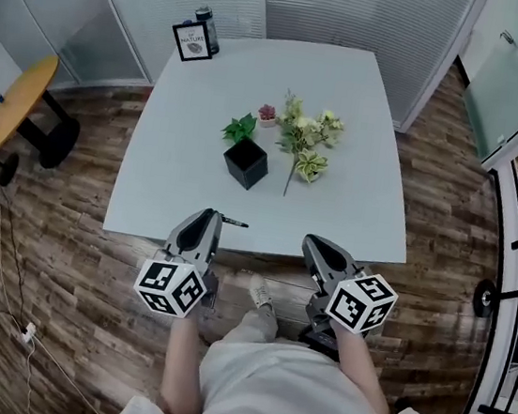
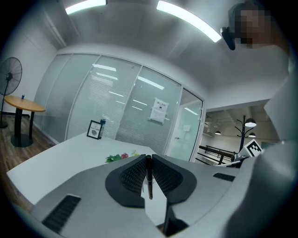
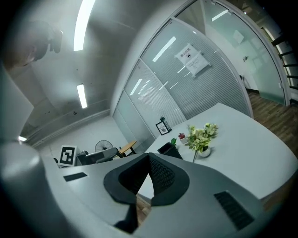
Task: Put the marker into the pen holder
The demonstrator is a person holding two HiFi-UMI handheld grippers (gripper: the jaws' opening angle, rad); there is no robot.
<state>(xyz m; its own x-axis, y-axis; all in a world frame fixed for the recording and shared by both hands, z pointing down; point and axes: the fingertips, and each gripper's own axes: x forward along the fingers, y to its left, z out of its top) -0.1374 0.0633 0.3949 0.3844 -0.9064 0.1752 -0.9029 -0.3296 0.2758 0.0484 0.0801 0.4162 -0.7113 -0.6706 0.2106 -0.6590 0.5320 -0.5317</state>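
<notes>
Right now the left tongs (image 1: 209,216) are clamped on the marker (image 1: 234,221), a thin dark stick pinched between the ribbed pads with one end poking out to the right. They hover at the near edge of the white surface (image 1: 354,204). The black pen holder (image 1: 246,163) sits well ahead, near the middle. The right tongs (image 1: 316,245) are pressed together on nothing and hang just off that same edge.

To my eye, the carry is the step in hand. Doing it well means bringing the marker over the holder's open top, turning the wrist so it stands upright, and lowering one end inside before letting go. Released lying flat, it would likely bridge the rim or roll away.

Between the near edge and the holder the surface is bare, so the approach is open. The crowding is beyond it: a small green plant (image 1: 241,130) stands just beside the holder's far corner, and a spray of flowers (image 1: 307,141) lies to its right. Coming in from the front left should keep clear of both.
</notes>
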